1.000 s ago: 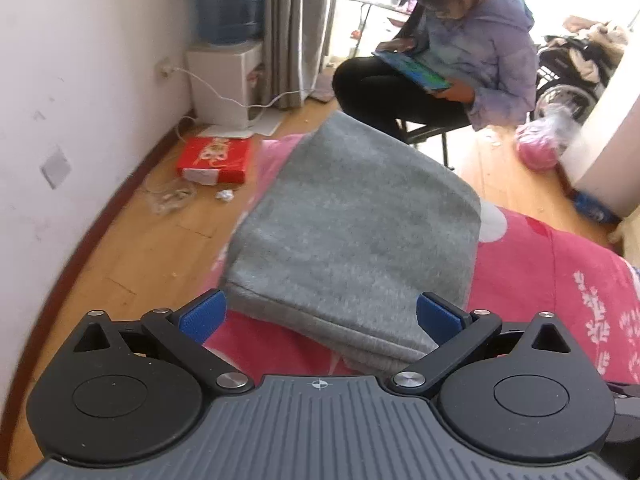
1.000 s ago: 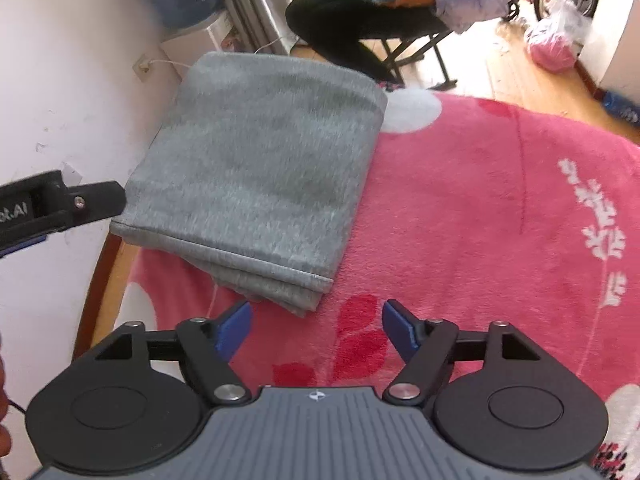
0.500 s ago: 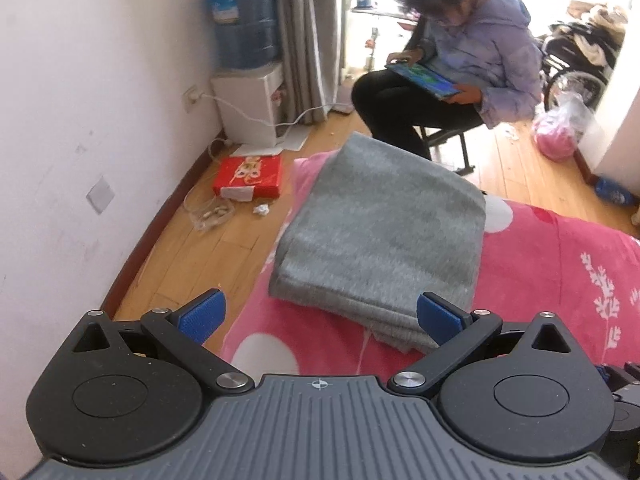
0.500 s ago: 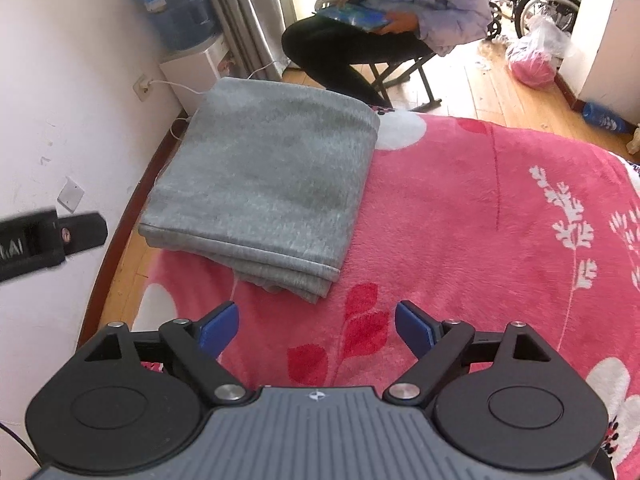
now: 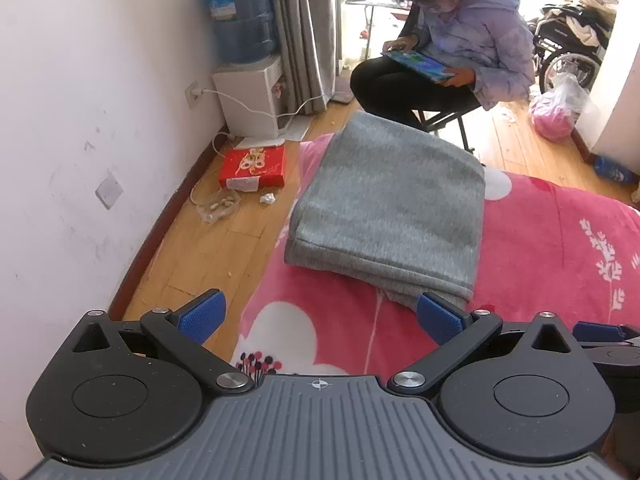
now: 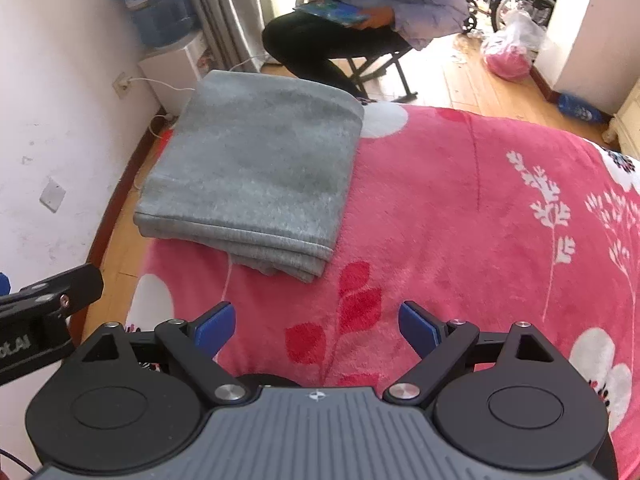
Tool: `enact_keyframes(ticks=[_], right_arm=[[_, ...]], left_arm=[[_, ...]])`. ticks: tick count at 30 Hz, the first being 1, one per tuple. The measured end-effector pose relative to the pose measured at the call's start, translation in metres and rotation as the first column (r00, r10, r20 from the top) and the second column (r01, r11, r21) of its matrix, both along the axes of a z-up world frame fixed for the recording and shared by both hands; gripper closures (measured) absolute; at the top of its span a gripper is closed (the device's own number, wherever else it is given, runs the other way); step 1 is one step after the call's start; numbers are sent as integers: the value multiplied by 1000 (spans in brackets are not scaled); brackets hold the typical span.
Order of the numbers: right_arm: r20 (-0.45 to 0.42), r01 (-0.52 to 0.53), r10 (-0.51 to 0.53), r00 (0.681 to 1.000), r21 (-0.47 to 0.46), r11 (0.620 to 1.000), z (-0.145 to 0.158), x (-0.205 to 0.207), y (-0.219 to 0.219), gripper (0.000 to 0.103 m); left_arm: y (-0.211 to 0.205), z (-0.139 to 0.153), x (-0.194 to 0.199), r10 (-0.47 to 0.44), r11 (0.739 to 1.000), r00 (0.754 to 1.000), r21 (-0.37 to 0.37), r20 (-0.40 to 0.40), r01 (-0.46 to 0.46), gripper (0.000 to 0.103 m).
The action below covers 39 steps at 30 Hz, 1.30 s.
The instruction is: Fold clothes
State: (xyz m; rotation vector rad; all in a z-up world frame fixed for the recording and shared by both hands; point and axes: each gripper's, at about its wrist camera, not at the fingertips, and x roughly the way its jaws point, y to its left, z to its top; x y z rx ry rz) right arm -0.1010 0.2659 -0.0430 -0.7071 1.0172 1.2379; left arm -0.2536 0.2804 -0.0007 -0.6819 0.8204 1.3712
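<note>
Between my left gripper's (image 5: pixel 318 316) blue fingers (image 5: pixel 202 314): nothing but pink blanket (image 5: pixel 552 240) and a strip of wooden floor (image 5: pixel 216 248); fingers spread wide, clear of the cloth, though the right-hand finger overlaps the garment's near corner in this view and I cannot tell whether it touches.

Between my right gripper's (image 6: pixel 316 326) fingers (image 6: pixel 214 326): bare blanket with a red leaf print; these jaws have just been opening and now stand wide apart, holding nothing. Part of the left gripper's black body shows at the left edge of the right wrist view.

Item, folded grey garment (image 6: pixel 260 172): one thick rectangular stack, several layers visible along the near edge, hemmed edge on top, surface smooth, far edge rounded. It lies on the bed at the blanket's left side, near its far corner, its left edge close to the bed's drop to the floor.

Open room: broad clear blanket to the right of the garment. To the left, a narrow floor strip, then the white wall (image 5: pixel 80 120).

Beyond: red box (image 5: pixel 253 168), water dispenser (image 5: pixel 248 92) with blue bottle, seated person (image 5: pixel 452 48) with a tablet (image 5: pixel 418 65), pink bag (image 5: pixel 558 114), wheelchair (image 5: pixel 568 52).
</note>
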Motion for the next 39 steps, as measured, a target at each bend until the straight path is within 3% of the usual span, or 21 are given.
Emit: enact_keyframes(ticks=[13,39], right_arm=[[61,45,-45,997,6,999,1,-6,-4,9],[93,-5,7,996,-18,1000,-6,-18,0,9]], left_arm=[[-1,-2,-20,37,999,998,-24,44,-36,0],[-2,-14,-31,18,998,998,-53,53,-15,1]])
